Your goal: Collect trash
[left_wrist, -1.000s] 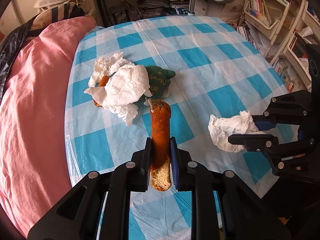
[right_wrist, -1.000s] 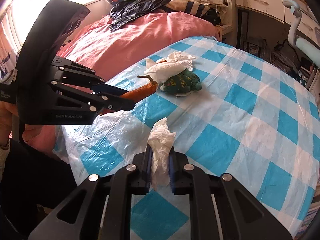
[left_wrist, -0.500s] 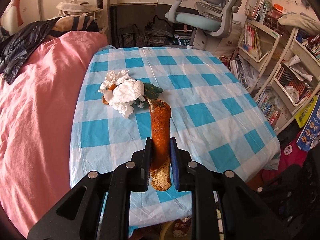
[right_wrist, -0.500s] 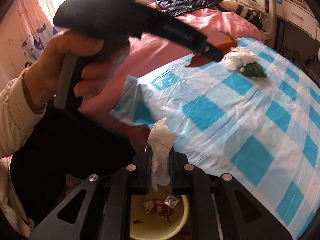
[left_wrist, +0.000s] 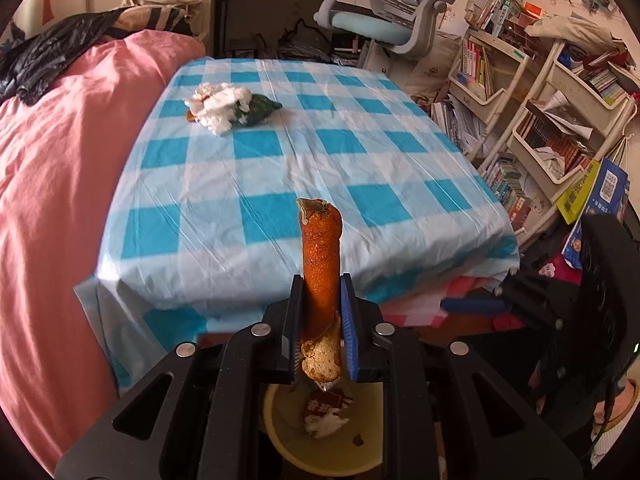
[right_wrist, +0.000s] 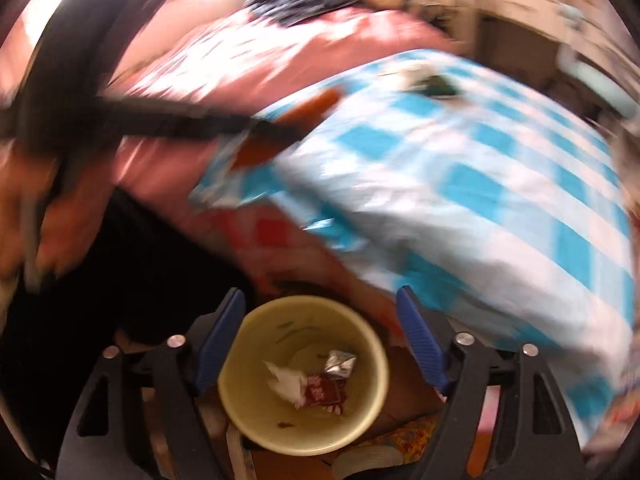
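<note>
Directly above the round pale-yellow plastic bin [right_wrist: 303,376], where a crumpled white tissue [right_wrist: 287,386] is lying, the right gripper [right_wrist: 320,340] is being held with jaws just opened and empty, while a long orange peel strip [left_wrist: 321,276] is being clamped by the left gripper [left_wrist: 321,328] before the blue-checked table [left_wrist: 360,184].

Black claw [right_wrist: 320,336], blue pads [right_wrist: 420,338], silver screws
</note>
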A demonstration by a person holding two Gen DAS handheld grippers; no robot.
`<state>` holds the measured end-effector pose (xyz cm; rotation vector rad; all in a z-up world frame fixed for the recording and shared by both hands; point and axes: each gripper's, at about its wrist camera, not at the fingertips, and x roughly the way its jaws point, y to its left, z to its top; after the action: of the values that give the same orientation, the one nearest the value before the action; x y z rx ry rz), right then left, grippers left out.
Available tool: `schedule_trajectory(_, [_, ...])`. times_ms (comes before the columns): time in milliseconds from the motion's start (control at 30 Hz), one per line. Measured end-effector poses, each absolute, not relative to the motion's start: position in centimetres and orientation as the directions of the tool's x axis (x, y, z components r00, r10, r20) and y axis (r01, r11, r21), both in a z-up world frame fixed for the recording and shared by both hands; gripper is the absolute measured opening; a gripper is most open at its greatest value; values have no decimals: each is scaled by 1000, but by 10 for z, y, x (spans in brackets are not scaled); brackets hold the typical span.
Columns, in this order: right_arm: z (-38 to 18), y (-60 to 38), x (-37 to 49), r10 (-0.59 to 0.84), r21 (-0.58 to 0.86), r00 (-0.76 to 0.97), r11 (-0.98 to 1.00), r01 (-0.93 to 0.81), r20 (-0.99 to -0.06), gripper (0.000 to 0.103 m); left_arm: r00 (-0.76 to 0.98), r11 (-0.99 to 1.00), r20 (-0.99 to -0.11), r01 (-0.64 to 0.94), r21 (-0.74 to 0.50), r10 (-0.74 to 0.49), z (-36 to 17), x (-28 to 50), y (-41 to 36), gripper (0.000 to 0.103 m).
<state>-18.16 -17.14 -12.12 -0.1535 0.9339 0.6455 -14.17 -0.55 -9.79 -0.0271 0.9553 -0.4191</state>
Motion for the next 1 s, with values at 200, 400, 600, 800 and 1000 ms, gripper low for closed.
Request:
schedule_trajectory(200, [-113, -215, -188, 394, 201, 577, 907, -370, -715, 91, 377, 907, -847, 340, -250, -375, -137, -178, -26, 21])
schedule_trajectory(400, [-114, -226, -186, 386, 225, 614, 919, -324, -688, 91, 420, 924, -844, 323, -205, -334, -139, -185, -30, 47])
schedule_trajectory(600, [-111, -227, -188, 378, 208, 631, 921, -330, -678, 92, 482, 944, -822, 272, -186, -301, -133, -178, -22, 55])
schedule_trajectory(800, [-110, -230, -191, 372, 204, 670, 926, -318, -643, 93, 554, 952, -782, 262, -160, -284, -127, -180, -17, 64])
schedule_trajectory(1000, [-112, -239, -188, 355, 236, 687, 935, -266, -634, 93, 592, 955, -753, 245, -169, -286, -120, -178, -13, 65])
